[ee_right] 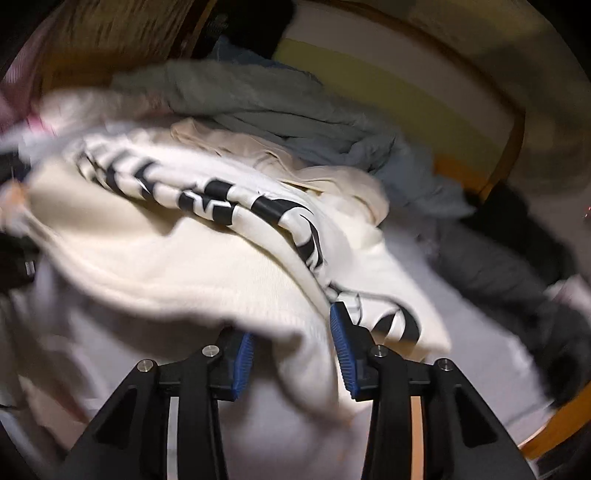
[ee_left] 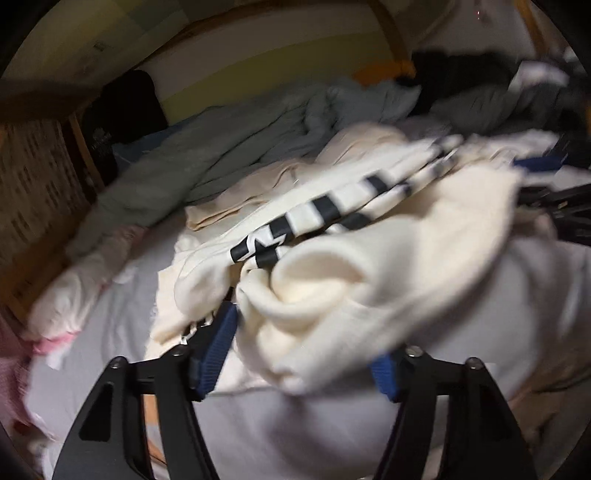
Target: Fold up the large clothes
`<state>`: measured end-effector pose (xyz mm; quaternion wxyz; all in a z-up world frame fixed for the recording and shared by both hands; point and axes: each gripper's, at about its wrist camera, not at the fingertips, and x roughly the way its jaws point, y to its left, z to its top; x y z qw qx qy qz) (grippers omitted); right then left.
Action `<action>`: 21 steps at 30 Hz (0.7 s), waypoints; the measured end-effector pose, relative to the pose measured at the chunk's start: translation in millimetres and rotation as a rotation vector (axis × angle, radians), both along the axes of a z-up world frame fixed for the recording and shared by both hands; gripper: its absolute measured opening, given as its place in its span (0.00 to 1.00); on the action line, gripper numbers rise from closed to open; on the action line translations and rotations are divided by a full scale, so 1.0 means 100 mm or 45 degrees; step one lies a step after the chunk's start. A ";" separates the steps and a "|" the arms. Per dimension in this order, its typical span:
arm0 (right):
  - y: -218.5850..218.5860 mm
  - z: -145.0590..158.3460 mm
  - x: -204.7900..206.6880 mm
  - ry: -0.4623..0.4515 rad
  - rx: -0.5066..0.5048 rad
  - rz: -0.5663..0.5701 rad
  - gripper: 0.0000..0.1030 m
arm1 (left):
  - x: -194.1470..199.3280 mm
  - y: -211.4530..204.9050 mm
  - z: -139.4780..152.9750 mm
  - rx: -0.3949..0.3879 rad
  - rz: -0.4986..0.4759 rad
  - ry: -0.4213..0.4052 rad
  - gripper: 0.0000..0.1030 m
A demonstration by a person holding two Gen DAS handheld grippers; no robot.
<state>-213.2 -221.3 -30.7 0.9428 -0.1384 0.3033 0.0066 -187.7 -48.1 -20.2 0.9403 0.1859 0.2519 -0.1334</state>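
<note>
Looking at a cream sweatshirt (ee_left: 369,266) with a black-and-white print (ee_left: 321,210), bunched on the bed (ee_left: 110,332), lying straight ahead of both tools and spilling in between each pair of jaws. Running its long axis crosswise, from the left hand-held gripper (ee_left: 301,360) over to the right hand-held gripper (ee_right: 291,358), and so sitting about equally near to both, one end at each.

Standing wide on the left, flanking a thick roll of cloth, yet showing the ribbed blue face of one pad (ee_left: 218,347) bare; not clamping, as far as the blur allows. Standing narrower on the right, straddling a loose hanging fold, again showing both blue faces uncovered. Judging the coming move as a fresh pinch at each end, then a pull apart along that crosswise line to spread the garment flat.

Resting on a pale sheet, mostly bare toward the near edge of the bed. Crowding the far side: a grey-green blanket (ee_left: 177,173), a dark garment (ee_right: 517,273) toward the right edge and something pink (ee_left: 55,314) at the left edge. Sitting under dim light with a wooden frame (ee_left: 391,29) curving behind, leaving little free room for spreading except along the near edge.
</note>
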 end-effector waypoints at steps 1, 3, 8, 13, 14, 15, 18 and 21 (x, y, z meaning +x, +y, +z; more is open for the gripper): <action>-0.03 0.06 -0.06 -0.002 0.061 0.013 0.41 | -0.09 0.00 0.06 -0.041 -0.022 -0.003 0.64; -0.10 0.23 -0.18 -0.032 0.184 0.049 0.41 | -0.23 0.02 0.21 -0.090 -0.042 -0.043 0.68; -0.08 0.64 -0.28 -0.254 0.215 0.032 0.48 | -0.26 0.15 0.71 -0.287 -0.047 -0.216 0.73; -0.09 0.99 -0.04 -0.433 0.149 -0.070 0.48 | 0.22 0.15 1.04 -0.256 0.043 -0.370 0.73; -0.11 1.10 -0.03 -0.470 0.160 -0.062 0.48 | 0.29 0.17 1.14 -0.267 0.051 -0.402 0.73; -0.12 1.24 -0.04 -0.520 0.158 -0.036 0.48 | 0.36 0.19 1.24 -0.291 0.045 -0.432 0.73; -0.19 1.52 0.05 -0.580 0.093 -0.038 0.57 | 0.69 0.22 1.55 -0.295 0.033 -0.495 0.91; -0.39 1.69 0.41 -0.522 0.092 -0.094 0.58 | 1.22 0.18 1.68 -0.244 0.095 -0.470 0.93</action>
